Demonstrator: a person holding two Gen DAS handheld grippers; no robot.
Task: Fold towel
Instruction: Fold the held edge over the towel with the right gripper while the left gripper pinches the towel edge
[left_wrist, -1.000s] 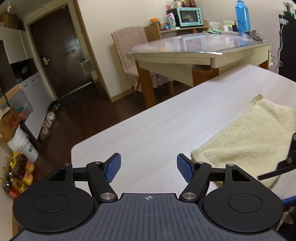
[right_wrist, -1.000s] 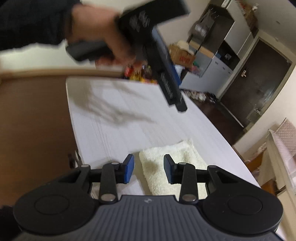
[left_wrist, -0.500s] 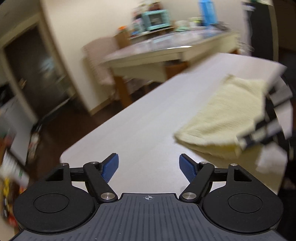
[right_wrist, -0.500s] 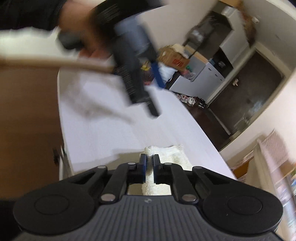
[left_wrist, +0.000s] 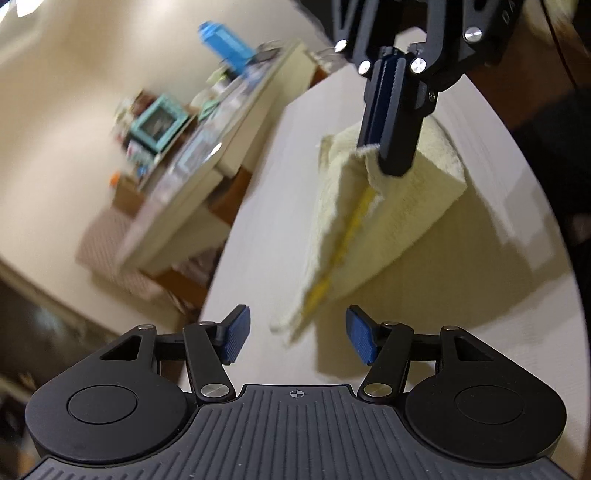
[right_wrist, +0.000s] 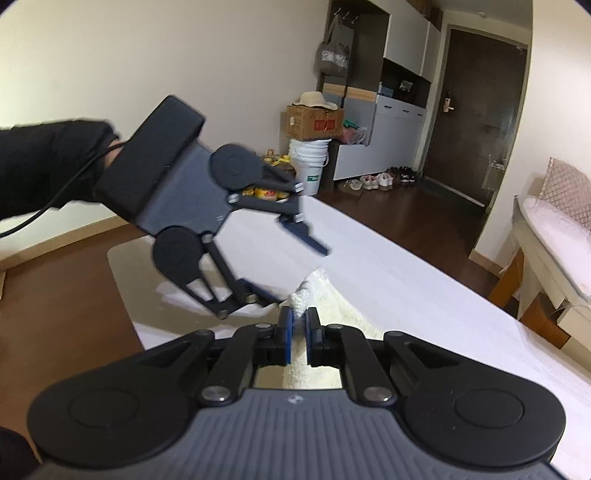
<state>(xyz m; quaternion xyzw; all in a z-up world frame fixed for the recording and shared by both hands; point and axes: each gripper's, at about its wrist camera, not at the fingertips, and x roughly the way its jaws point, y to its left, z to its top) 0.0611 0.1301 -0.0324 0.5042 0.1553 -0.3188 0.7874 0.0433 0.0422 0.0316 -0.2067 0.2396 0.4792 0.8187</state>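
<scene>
A pale yellow towel (left_wrist: 391, 218) lies on the white table (left_wrist: 266, 229), one corner lifted. My right gripper (left_wrist: 384, 147) is shut on that corner and holds it above the table; in the right wrist view its pads (right_wrist: 297, 334) pinch the towel (right_wrist: 325, 306). My left gripper (left_wrist: 295, 339) is open and empty, its jaws standing either side of the towel's hanging lower corner without touching it. It also shows in the right wrist view (right_wrist: 291, 266), open, just beyond the pinched corner.
A second table (left_wrist: 192, 166) with a teal oven (left_wrist: 159, 122) and a blue bottle (left_wrist: 225, 44) stands beyond the white table. A door (right_wrist: 476, 125), boxes and buckets (right_wrist: 310, 166) lie across the dark floor. The white table's edge (right_wrist: 125, 291) runs near the left.
My right gripper closed on the towel corner and lifted it off the table. My left gripper swung round to face the raised towel and stayed open.
</scene>
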